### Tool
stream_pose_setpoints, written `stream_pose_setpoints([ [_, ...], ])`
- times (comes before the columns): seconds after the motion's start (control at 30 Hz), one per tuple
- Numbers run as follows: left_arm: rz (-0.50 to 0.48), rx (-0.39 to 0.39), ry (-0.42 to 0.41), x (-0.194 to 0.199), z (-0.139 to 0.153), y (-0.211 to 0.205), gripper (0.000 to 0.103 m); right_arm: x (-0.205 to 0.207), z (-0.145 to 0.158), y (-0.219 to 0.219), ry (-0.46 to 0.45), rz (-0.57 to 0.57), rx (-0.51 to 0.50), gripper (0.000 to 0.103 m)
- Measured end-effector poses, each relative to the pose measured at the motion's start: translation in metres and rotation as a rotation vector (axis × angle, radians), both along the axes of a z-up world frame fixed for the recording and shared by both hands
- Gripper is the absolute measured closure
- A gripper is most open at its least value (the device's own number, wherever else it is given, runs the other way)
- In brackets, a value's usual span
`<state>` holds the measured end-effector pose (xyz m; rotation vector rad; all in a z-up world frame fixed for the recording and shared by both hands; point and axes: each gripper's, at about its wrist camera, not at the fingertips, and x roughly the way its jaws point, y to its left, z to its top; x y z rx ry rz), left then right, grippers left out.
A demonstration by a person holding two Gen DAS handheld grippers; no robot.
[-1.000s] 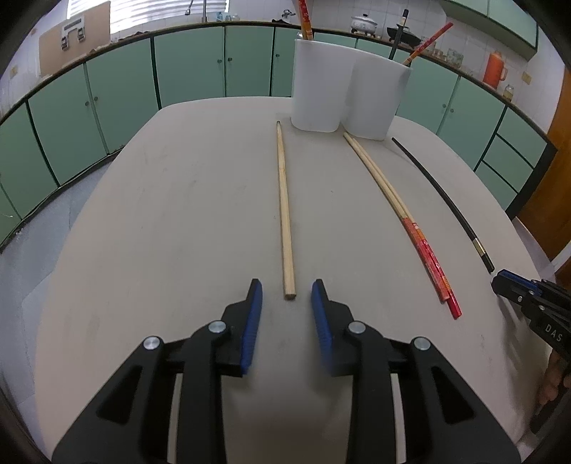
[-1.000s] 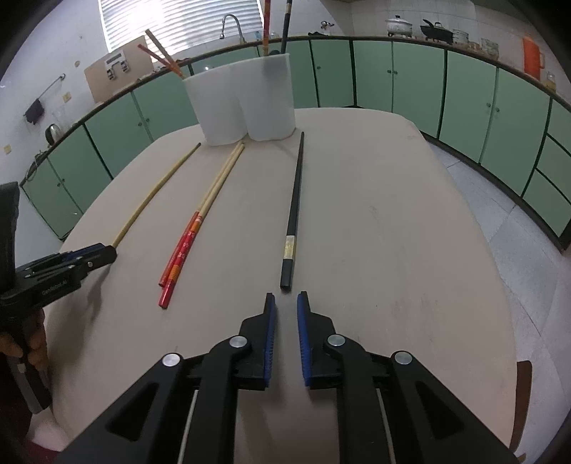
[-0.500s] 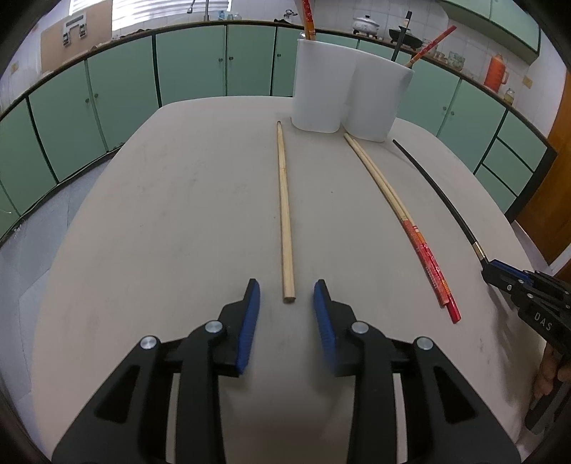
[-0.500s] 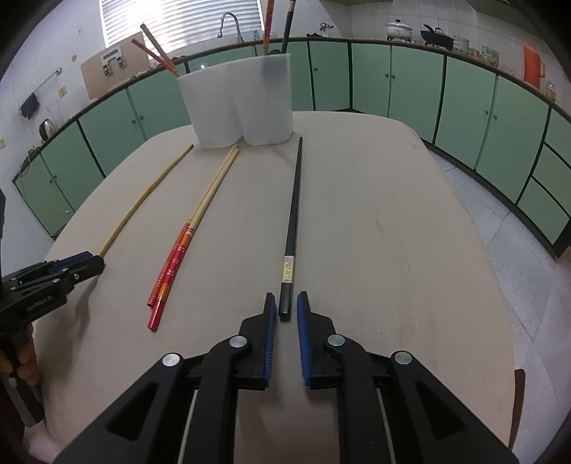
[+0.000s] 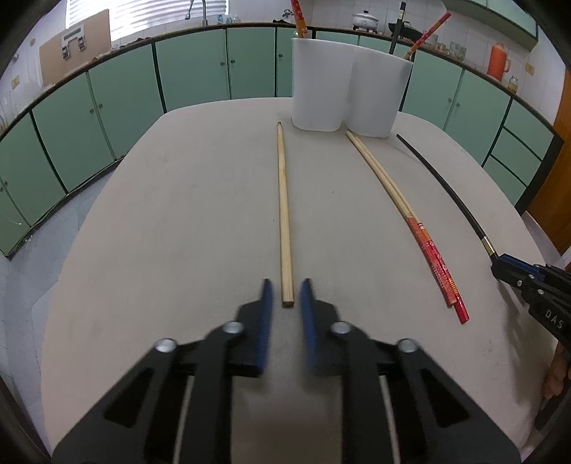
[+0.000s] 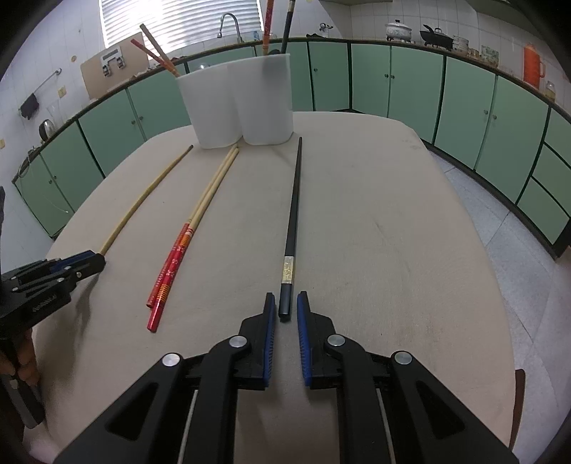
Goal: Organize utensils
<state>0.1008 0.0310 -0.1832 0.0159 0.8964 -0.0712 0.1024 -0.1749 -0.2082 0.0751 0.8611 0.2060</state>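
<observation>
The left gripper [image 5: 286,291] now straddles the near end of the plain pale wooden chopstick [image 5: 283,214], jaws parted and narrower than a second ago, when the stick lay just ahead of them. The right gripper [image 6: 284,303], likewise unclenched, has advanced so that the butt of the slim black chopstick [image 6: 293,221] sits between its blue pads. Both sticks lie flat on the beige bench [image 6: 392,232]; both pickups look ready. Beyond them stands the white twin-compartment holder [image 6: 237,103], and between the grippers the red-handled bamboo pair [image 6: 189,235].

Green cabinets [image 5: 192,67] ring a beige table [image 5: 178,221] under white tiled walls [image 6: 367,14], beside a bright blinded window [image 6: 178,18]
</observation>
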Motion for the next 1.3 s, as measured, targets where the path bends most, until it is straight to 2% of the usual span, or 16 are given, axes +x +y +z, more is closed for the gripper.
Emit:
stream_pose_setpoints([
  [0.27,0.008,-0.028,-0.007,-0.003,0.005,0.005,0.097,-0.001,0.003,-0.007,-0.007,-0.017,0.03,0.096],
  [0.47,-0.018,-0.006,-0.084,-0.012,0.037,0.004,0.097,-0.01,0.029,-0.013,-0.06,-0.021,0.018,0.096],
  [0.73,-0.046,-0.008,-0.267,-0.024,0.109,0.001,0.097,-0.018,0.1,-0.027,-0.212,0.002,-0.031,0.097],
  [0.93,-0.088,-0.055,-0.383,-0.02,0.165,-0.006,0.097,-0.014,0.157,-0.031,-0.314,0.063,-0.043,0.097],
  [1.1,-0.125,-0.079,-0.438,-0.006,0.198,-0.016,0.097,0.006,0.195,-0.035,-0.335,0.121,-0.001,0.097],
  [1.3,-0.166,-0.089,-0.478,0.005,0.22,-0.028,0.097,0.028,0.231,-0.029,-0.343,0.199,0.021,0.097],
])
